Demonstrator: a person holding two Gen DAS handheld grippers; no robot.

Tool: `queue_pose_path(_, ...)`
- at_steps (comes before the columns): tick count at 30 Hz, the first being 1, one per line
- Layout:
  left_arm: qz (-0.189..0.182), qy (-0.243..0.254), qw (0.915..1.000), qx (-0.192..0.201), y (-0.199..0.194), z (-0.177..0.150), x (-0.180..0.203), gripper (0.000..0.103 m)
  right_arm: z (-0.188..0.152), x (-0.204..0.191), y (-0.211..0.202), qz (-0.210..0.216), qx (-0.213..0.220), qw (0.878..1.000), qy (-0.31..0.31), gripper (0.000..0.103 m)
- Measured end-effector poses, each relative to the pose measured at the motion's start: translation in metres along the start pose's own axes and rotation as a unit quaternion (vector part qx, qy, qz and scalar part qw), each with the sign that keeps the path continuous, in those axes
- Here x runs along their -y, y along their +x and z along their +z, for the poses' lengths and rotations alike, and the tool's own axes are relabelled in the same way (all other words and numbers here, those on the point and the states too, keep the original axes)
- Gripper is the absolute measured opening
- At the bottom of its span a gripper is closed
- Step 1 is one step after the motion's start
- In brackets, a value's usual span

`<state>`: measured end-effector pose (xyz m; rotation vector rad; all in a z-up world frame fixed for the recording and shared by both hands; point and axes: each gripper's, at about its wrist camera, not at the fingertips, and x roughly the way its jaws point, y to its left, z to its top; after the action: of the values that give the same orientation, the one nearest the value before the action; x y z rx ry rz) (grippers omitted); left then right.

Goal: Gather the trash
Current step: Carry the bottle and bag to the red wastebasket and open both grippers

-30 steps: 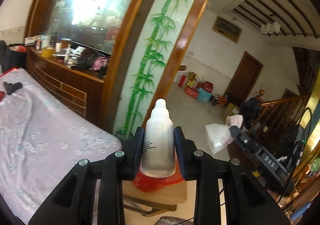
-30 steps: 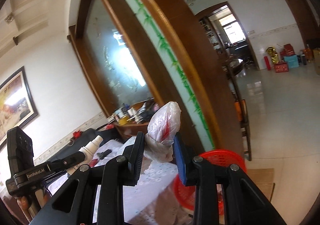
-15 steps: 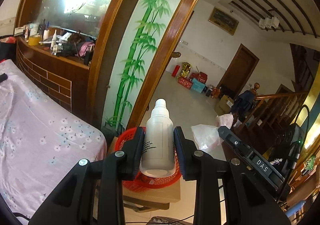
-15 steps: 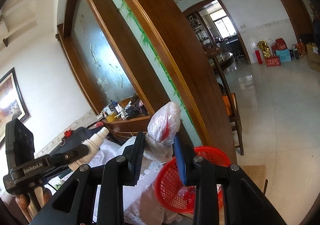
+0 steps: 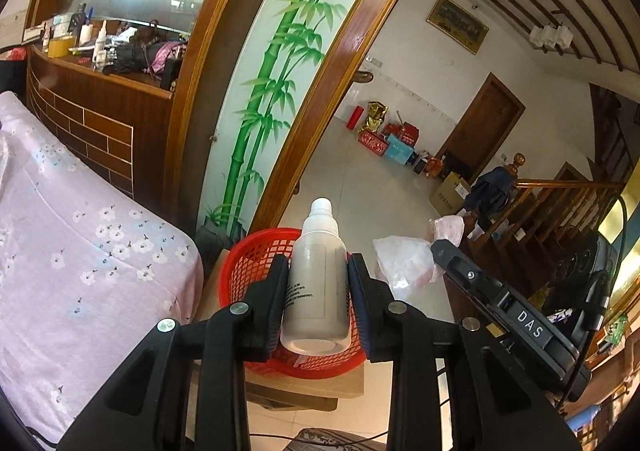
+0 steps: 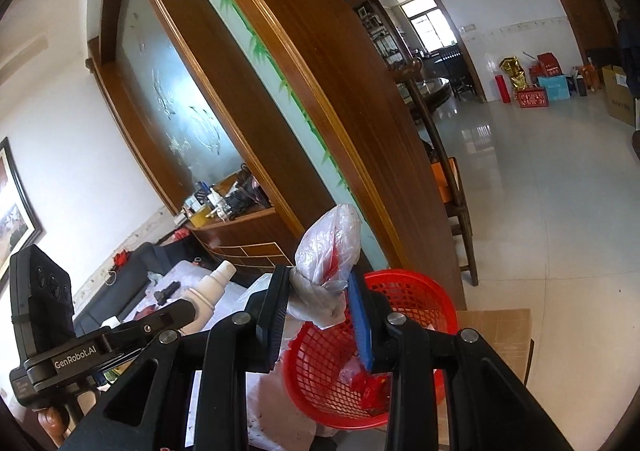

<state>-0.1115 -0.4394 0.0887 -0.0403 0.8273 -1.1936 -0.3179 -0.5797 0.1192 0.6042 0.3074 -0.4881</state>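
My left gripper point(image 5: 318, 283) stays clamped on the white bottle point(image 5: 316, 291), and my right gripper point(image 6: 320, 307) still pinches the crumpled plastic bag point(image 6: 330, 251). Since a second ago both have come nearer the red basket point(image 5: 244, 271), which now sits fuller in view just beyond the bottle, right of the pink bed point(image 5: 80, 251).

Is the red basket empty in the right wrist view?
No, the red basket already holds some crumpled red and clear wrappers at its bottom, seen through the mesh below the right gripper.
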Motion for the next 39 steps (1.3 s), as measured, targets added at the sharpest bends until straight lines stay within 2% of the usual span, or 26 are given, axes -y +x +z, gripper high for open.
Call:
queue_pose_path(9,-0.005,-0.010,0.9993,-0.037,0.036,-0.002,-0.005,0.029,0.001,0.010,0.022,-0.027,-0.021,0.999,0.005,0.031)
queue_pose_path(15,-0.011,-0.011,0.9984,-0.054,0.054,-0.006,-0.003,0.029,0.002,0.015,0.023,-0.034,-0.032,0.999,0.010,0.031)
queue_pose_path(34,-0.018,-0.026,0.9970,-0.071,0.069,-0.003,-0.013,0.029,-0.004,0.023,0.028,-0.036,-0.031,0.999,0.010,0.031)
queue_pose_path(39,-0.009,-0.025,0.9963,-0.082,0.080,-0.005,-0.015,0.029,-0.006,0.028,0.032,-0.043,-0.037,0.998,0.012,0.032)
